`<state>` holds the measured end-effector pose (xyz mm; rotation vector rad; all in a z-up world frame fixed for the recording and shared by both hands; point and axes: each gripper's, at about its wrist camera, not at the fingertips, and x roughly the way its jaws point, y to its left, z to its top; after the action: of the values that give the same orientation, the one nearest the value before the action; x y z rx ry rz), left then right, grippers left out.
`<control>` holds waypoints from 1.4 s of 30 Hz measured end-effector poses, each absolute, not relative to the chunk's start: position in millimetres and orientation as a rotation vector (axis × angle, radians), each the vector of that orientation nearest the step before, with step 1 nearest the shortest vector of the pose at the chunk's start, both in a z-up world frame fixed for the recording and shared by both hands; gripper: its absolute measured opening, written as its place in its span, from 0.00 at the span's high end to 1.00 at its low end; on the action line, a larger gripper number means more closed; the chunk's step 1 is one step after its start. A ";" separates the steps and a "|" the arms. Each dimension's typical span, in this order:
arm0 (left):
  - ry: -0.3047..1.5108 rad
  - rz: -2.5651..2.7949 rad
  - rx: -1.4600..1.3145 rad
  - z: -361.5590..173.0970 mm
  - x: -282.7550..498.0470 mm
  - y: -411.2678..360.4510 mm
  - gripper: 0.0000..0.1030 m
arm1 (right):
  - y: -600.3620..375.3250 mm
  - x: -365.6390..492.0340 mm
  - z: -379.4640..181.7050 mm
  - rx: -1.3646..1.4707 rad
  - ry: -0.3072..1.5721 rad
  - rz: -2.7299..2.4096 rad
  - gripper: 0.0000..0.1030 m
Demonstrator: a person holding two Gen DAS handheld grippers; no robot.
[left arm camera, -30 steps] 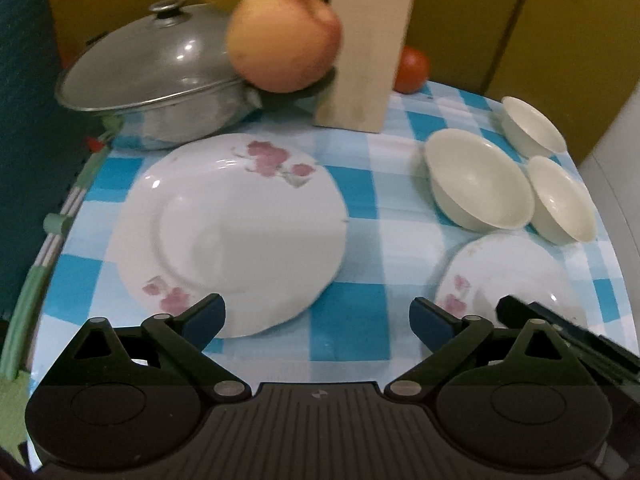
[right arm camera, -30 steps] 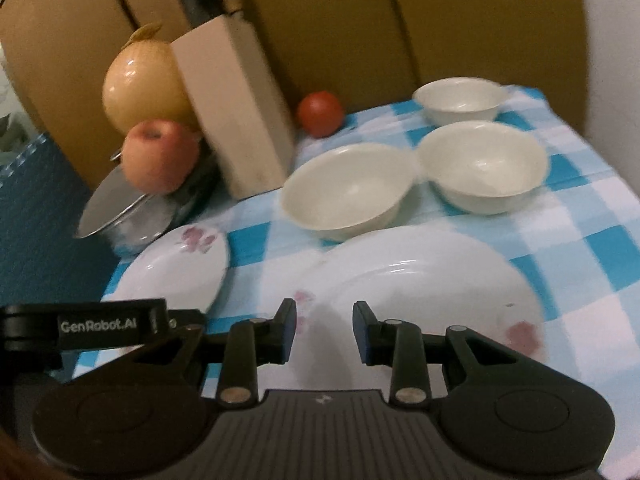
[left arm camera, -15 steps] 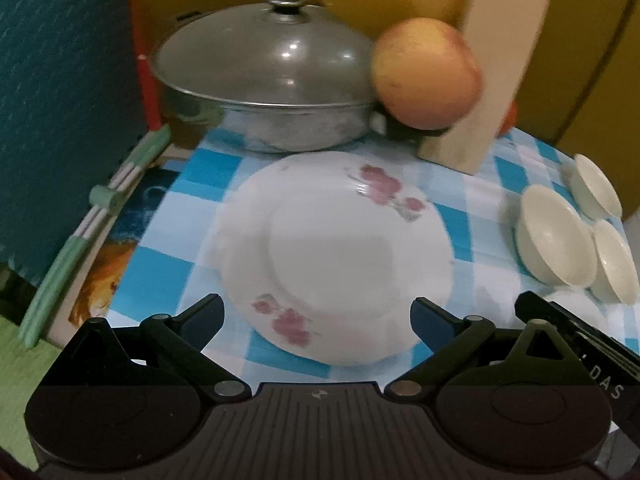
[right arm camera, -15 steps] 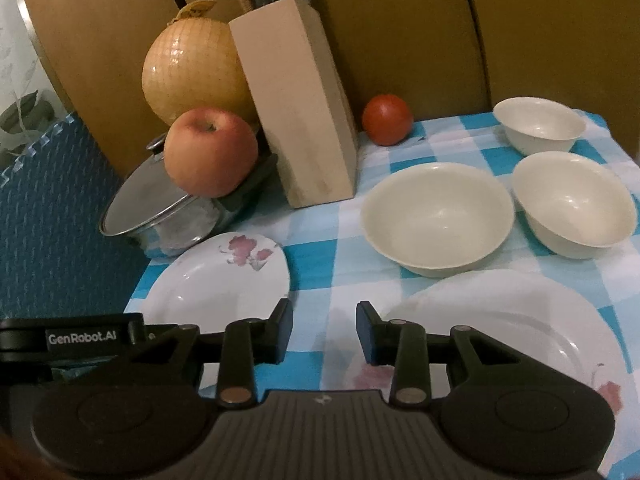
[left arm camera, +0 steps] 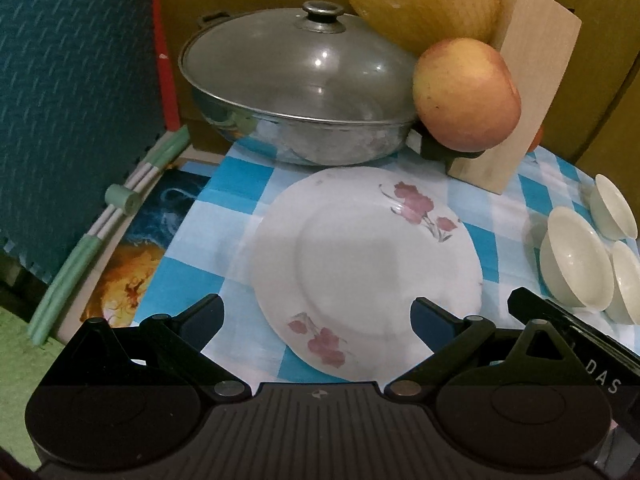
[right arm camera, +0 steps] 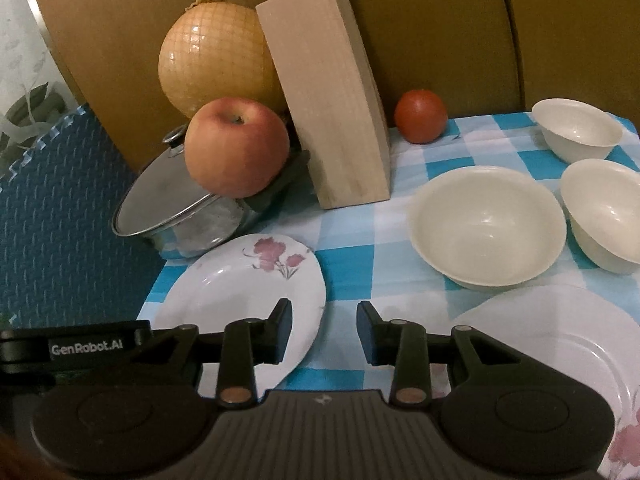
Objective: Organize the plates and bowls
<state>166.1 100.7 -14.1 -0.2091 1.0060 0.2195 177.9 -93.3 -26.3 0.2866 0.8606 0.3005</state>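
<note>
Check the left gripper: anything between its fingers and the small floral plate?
Nothing visible. The left gripper is open, the floral plate right ahead, its near rim lying between the fingers. The pot and apple sit beyond the plate.

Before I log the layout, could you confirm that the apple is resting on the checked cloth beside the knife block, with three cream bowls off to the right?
Not quite: the apple sits up on the lidded pot's handle, not on the cloth, as the right wrist view shows. It is beside the knife block, and the three cream bowls do stand to the right.
</note>
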 end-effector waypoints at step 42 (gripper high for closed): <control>1.074 0.276 -0.233 -38.3 201.1 125.5 0.01 | -74.1 226.1 -57.6 0.317 0.952 0.303 0.57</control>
<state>201.1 125.5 -38.3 -0.2328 1.0735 0.2763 226.1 -74.1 -57.6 0.3172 0.9518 0.3029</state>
